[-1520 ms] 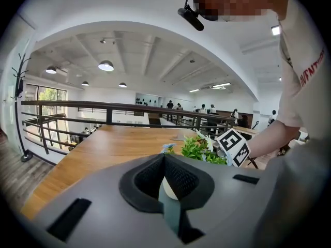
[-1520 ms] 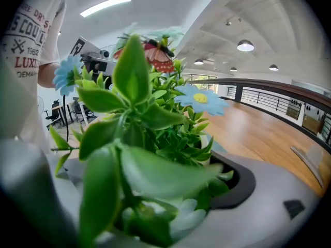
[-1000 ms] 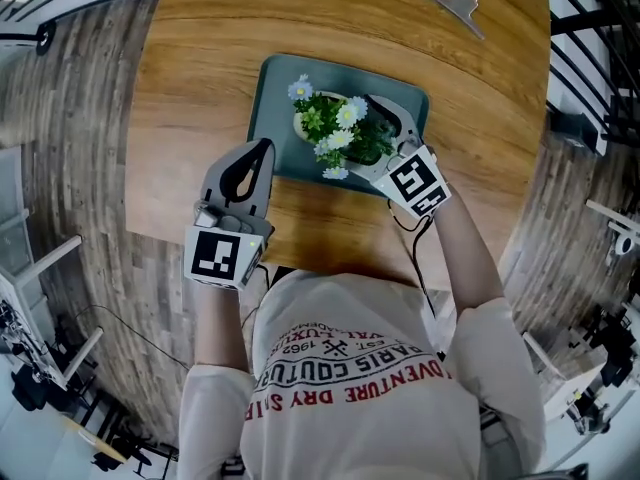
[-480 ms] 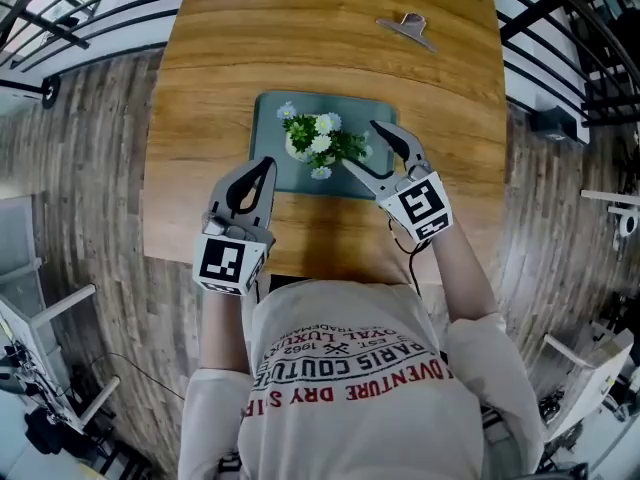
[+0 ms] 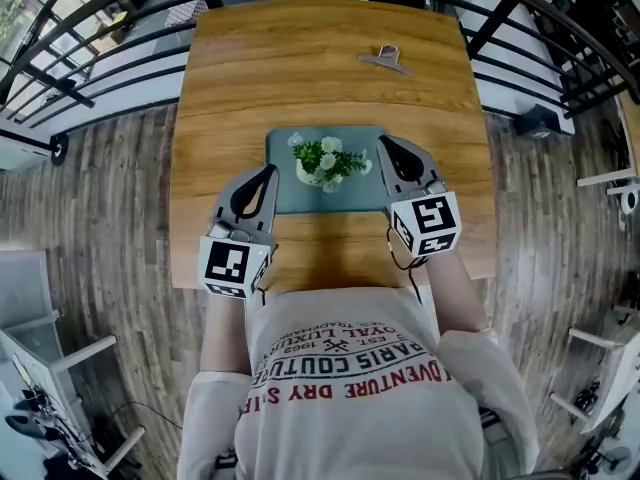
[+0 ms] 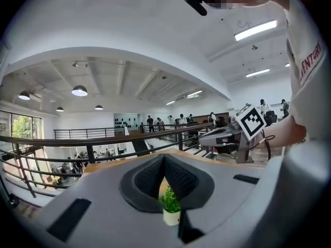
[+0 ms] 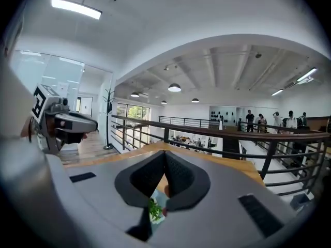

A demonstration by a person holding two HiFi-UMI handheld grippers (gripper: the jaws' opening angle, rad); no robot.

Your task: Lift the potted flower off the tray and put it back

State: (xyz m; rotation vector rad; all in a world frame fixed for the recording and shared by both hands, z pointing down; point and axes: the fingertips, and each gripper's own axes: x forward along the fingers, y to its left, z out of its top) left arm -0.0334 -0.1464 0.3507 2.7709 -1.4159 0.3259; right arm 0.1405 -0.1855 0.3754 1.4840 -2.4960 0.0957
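Note:
The potted flower point(image 5: 328, 161), white blooms and green leaves in a pale pot, stands on the grey-green tray point(image 5: 322, 200) in the middle of the wooden table point(image 5: 300, 68). My left gripper point(image 5: 267, 172) hovers over the tray's left edge, shut and holding nothing. My right gripper point(image 5: 386, 145) hangs to the right of the pot, apart from it, jaws shut and empty. In the left gripper view the pot point(image 6: 170, 208) shows low beneath the closed jaws point(image 6: 164, 159). The right gripper view shows the plant point(image 7: 153, 211) below its closed jaws point(image 7: 165, 155).
A metal binder clip point(image 5: 386, 58) lies at the table's far side. Black railings point(image 5: 100, 63) run behind and beside the table. Plank floor surrounds it. The person's torso in a printed shirt point(image 5: 345, 368) is at the near edge.
The right jaws, open around the pot a second ago, have drawn off it and closed empty. Both grippers have risen and pulled back. The pot stays on the tray.

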